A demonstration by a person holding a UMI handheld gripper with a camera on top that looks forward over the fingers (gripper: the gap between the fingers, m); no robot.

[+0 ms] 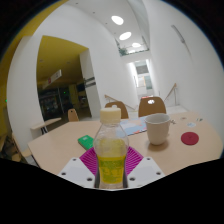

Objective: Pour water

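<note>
My gripper (pixel 111 168) is shut on a clear plastic bottle (pixel 110 150) with a white cap and a yellow label. The bottle stands upright between the two magenta pads (pixel 88 161), held above the light wooden table (pixel 60 145). A white paper cup (pixel 157 128) stands on the table beyond and to the right of the bottle, apart from it.
A green flat object (pixel 87 141) lies on the table left of the bottle. A red round lid or coaster (pixel 190 138) lies right of the cup. Wooden chairs (pixel 152 104) stand behind the table. White walls and ceiling lights fill the room beyond.
</note>
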